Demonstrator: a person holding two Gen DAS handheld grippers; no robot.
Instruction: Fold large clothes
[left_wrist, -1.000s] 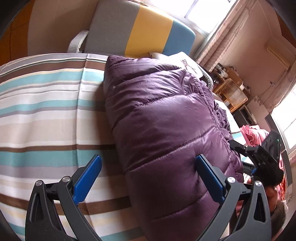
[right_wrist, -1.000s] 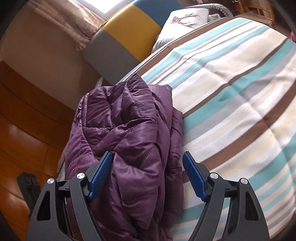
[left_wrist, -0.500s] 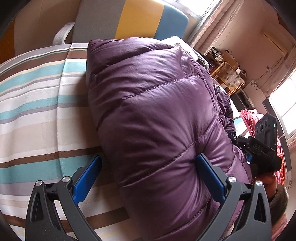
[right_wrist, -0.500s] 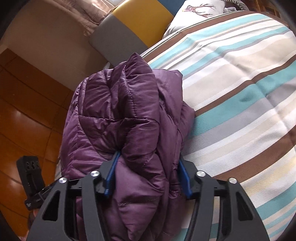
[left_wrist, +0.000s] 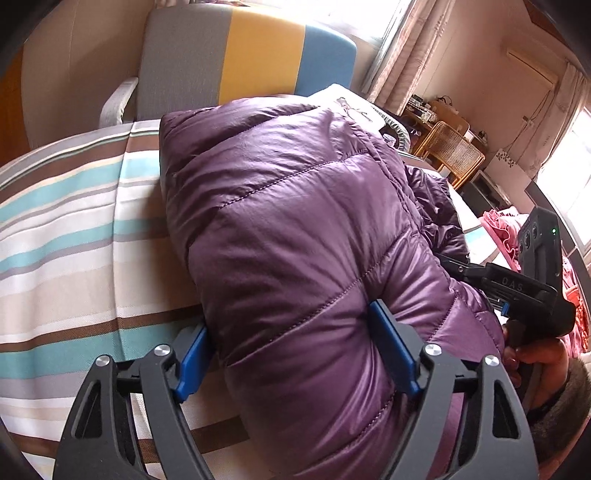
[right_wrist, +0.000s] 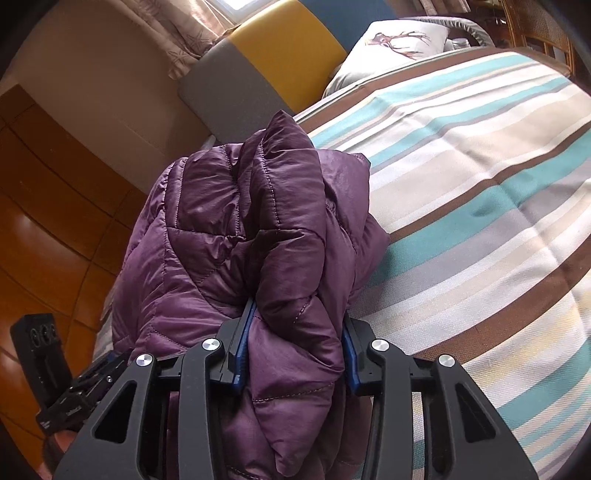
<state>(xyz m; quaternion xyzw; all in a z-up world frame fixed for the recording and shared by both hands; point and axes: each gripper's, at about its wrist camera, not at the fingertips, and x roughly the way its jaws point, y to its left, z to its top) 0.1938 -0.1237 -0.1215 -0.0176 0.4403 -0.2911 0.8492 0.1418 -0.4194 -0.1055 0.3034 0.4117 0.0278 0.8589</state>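
Observation:
A purple quilted puffer jacket (left_wrist: 295, 229) lies folded into a thick bundle on the striped bed cover (left_wrist: 66, 243). My left gripper (left_wrist: 295, 347) has closed on the near end of the bundle, its blue pads pressed into both sides. My right gripper (right_wrist: 295, 347) is shut on the bunched folds of the jacket (right_wrist: 266, 236) at its other end. The right gripper's body also shows in the left wrist view (left_wrist: 524, 291), and the left one's in the right wrist view (right_wrist: 55, 376).
A grey, yellow and blue headboard (left_wrist: 255, 55) stands behind the bed, with a deer-print pillow (right_wrist: 399, 40) beside it. Orange wooden floor (right_wrist: 48, 229) lies past the bed's edge. A wicker chair (left_wrist: 450, 151) and pink cloth (left_wrist: 502, 229) are at the right.
Both grippers moved in on the jacket and closed on it: the right first, then the left. The bundle is squeezed narrower between the pads.

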